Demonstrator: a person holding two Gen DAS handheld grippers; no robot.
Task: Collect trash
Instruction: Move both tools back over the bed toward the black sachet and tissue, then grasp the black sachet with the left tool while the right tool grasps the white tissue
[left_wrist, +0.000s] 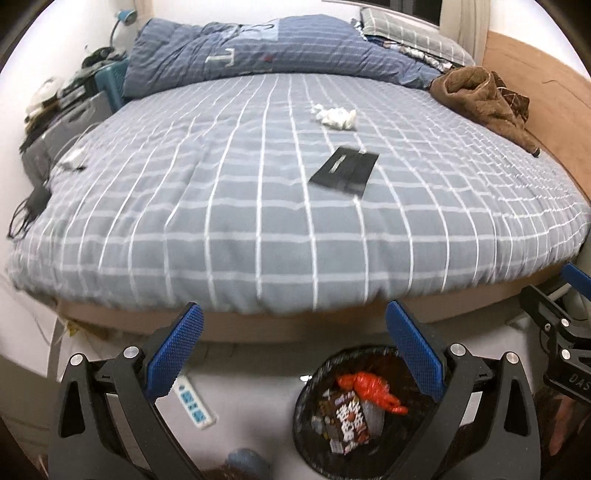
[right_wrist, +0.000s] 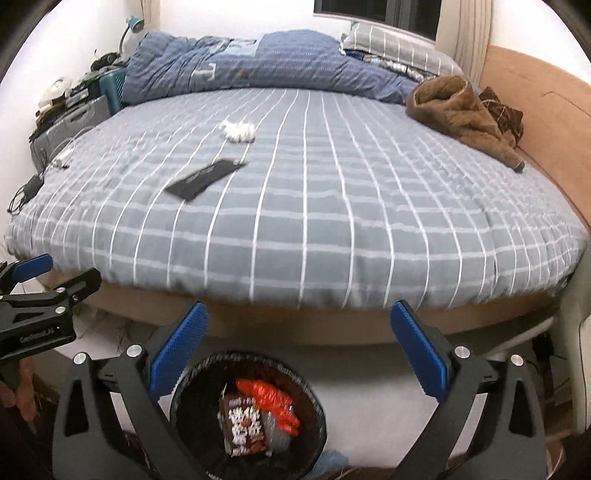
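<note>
A black mesh bin (left_wrist: 310, 398) (right_wrist: 192, 384) stands on the floor at the foot of the bed, with a red wrapper (left_wrist: 369, 387) (right_wrist: 269, 400) and a brown printed packet (left_wrist: 347, 413) (right_wrist: 243, 424) inside. On the bed lie a flat black packet (left_wrist: 345, 170) (right_wrist: 203, 179) and a crumpled white tissue (left_wrist: 336, 116) (right_wrist: 238, 131). My left gripper (left_wrist: 295, 325) hangs open above the floor beside the bin, nothing between its blue pads. My right gripper (right_wrist: 299, 325) is open wide over the bin, empty too.
The grey checked bed (left_wrist: 258, 221) (right_wrist: 332, 221) fills both views. A blue quilt (left_wrist: 258, 51) and brown garment (left_wrist: 480, 99) (right_wrist: 461, 110) lie at its far side. A white power strip (left_wrist: 192, 402) lies on the floor. Clutter and cables crowd the left bedside (left_wrist: 55, 110).
</note>
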